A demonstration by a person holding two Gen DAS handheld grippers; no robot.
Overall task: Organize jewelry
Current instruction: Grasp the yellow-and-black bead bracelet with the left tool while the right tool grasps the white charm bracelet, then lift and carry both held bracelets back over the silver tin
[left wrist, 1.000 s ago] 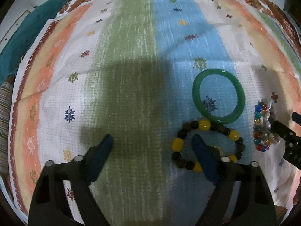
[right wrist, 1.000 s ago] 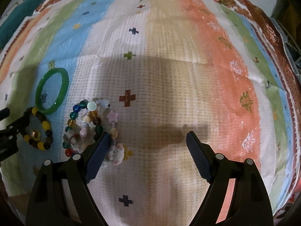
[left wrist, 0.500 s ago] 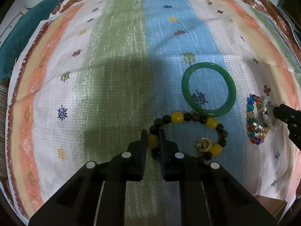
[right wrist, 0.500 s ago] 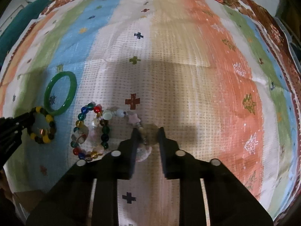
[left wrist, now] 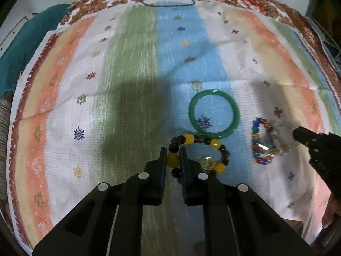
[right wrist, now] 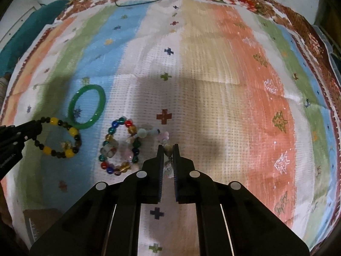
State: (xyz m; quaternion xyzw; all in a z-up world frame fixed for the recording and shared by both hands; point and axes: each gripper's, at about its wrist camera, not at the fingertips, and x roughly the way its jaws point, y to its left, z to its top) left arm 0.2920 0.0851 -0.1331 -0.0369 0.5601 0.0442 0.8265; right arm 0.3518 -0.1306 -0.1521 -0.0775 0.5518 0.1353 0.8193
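My left gripper (left wrist: 173, 152) is shut on a yellow bead of the yellow-and-dark bead bracelet (left wrist: 215, 143), which lies on the striped cloth (left wrist: 132, 98). A green bangle (left wrist: 214, 114) lies just beyond it, touching it. A multicolour bead bracelet (left wrist: 259, 141) lies to the right. My right gripper (right wrist: 168, 149) is shut on a pale pastel charm bracelet (right wrist: 149, 132) beside the multicolour bracelet (right wrist: 110, 137). The green bangle (right wrist: 87, 106) and yellow-and-dark bracelet (right wrist: 72, 131) lie to its left.
The right gripper's tip (left wrist: 307, 136) reaches in at the right of the left wrist view. The left gripper (right wrist: 19, 134) reaches in at the left of the right wrist view. A dark cord (left wrist: 168, 3) lies at the cloth's far edge. Teal fabric (left wrist: 19, 42) lies far left.
Both grippers were open a second ago and have shut, the left on the yellow-and-dark bracelet, the right on the pastel bracelet. Both views have since risen slightly.
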